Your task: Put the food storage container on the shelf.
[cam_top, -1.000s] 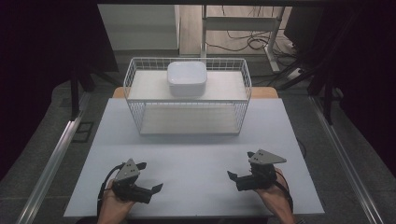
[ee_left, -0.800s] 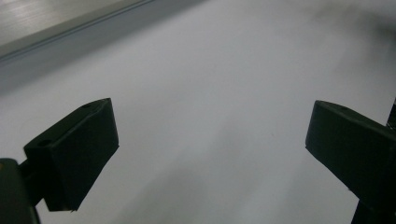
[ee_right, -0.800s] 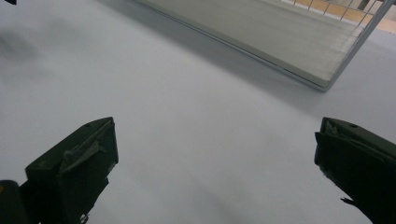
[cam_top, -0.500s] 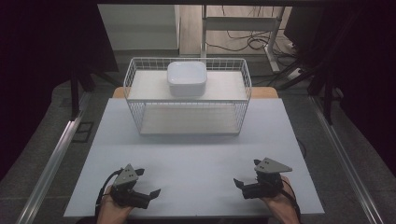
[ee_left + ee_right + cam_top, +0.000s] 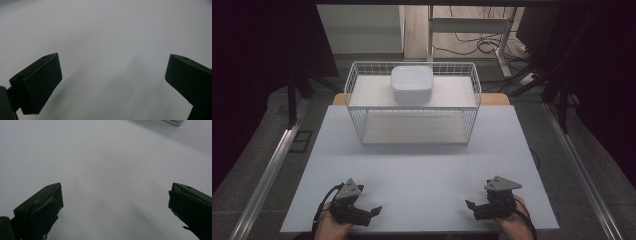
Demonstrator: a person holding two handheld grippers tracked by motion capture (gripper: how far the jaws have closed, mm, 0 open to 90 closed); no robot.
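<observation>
Two grippers sit low at the near edge of the white table (image 5: 422, 170), one in each of the person's hands. At the near left corner, the left gripper (image 5: 371, 212) has its jaws spread wide with nothing between them — its own view (image 5: 112, 82) shows only bare tabletop in the gap. At the near right corner, the right gripper (image 5: 472, 207) is likewise spread wide and empty, its own view (image 5: 115, 207) also looking down on plain white surface. The two are well apart, and their jaws angle inward toward each other. Each carries one grey three-cornered plate on top and trails one black cable.

One white wire basket (image 5: 357, 95) stands at the far middle of the table, its long axis running left to right across the table. One white bowl (image 5: 412, 84), squarish with rounded corners, rests on the upper level of the basket, near its middle and toward the far side. The bowl's opening faces up.
</observation>
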